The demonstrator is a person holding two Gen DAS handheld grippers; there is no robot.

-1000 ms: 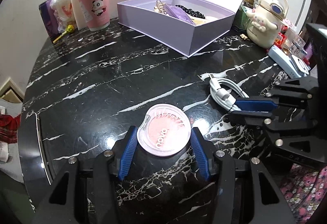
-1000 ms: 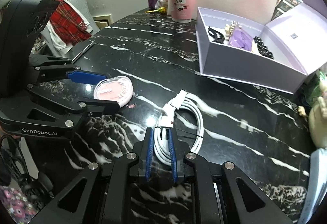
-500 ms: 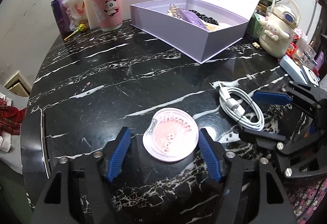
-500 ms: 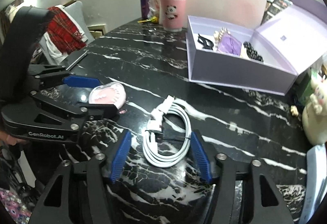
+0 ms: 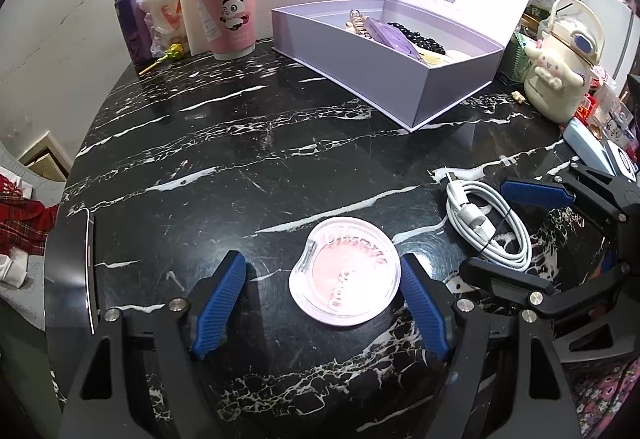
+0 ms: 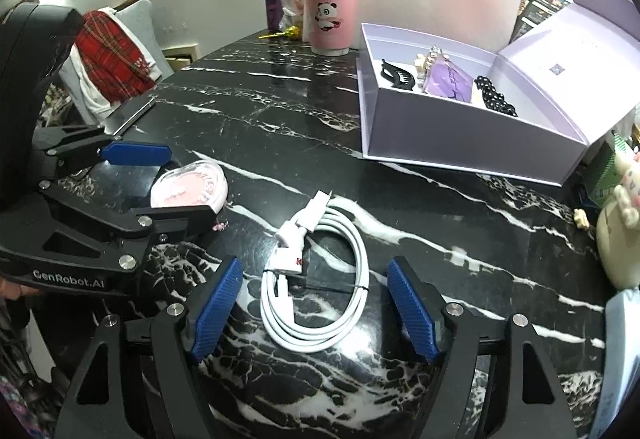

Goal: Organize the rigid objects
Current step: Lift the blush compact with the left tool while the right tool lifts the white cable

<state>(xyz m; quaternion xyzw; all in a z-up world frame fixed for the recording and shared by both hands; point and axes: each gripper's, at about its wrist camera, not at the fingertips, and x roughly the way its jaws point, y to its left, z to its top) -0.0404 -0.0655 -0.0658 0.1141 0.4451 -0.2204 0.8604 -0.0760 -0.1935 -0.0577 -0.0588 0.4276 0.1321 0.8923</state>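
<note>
1. Left wrist view: the left gripper (image 5: 322,303) sits at the bottom centre of the frame, and its jaws are opening around a round pink blush compact (image 5: 346,275) that lies flat on the black marble table (image 5: 224,143). The right blue pad is just beside the compact's rim, perhaps brushing it; the left pad is clearly apart from it, so nothing is pinched.
2. Same view, right edge: the right gripper (image 5: 516,227) reaches in around a coiled white charging cable (image 5: 492,223), just right of the compact.
3. Same view, upper right: an open lilac gift box (image 5: 384,63) already holds hair clips and a string of black beads; it looks like the place where things are being gathered. Two stacked pink panda paper cups (image 5: 228,3) stand at upper left.
4. Right wrist view: the right gripper (image 6: 314,311), at bottom centre, is also opening its jaws. The cable (image 6: 320,279) lies on the table between the two pads, and neither pad touches it.
5. Same view, left edge: the left gripper (image 6: 160,183) frames the compact (image 6: 190,185), and the box (image 6: 452,135) is at upper right.
6. Judgement: both tools appear to be at the start of a pick, each lined up over its own item.
7. The next move calls for closing on the compact's rim, which is low and slick and may slip, and gathering the cable's loops so they don't spill, then carrying both toward the box.
</note>
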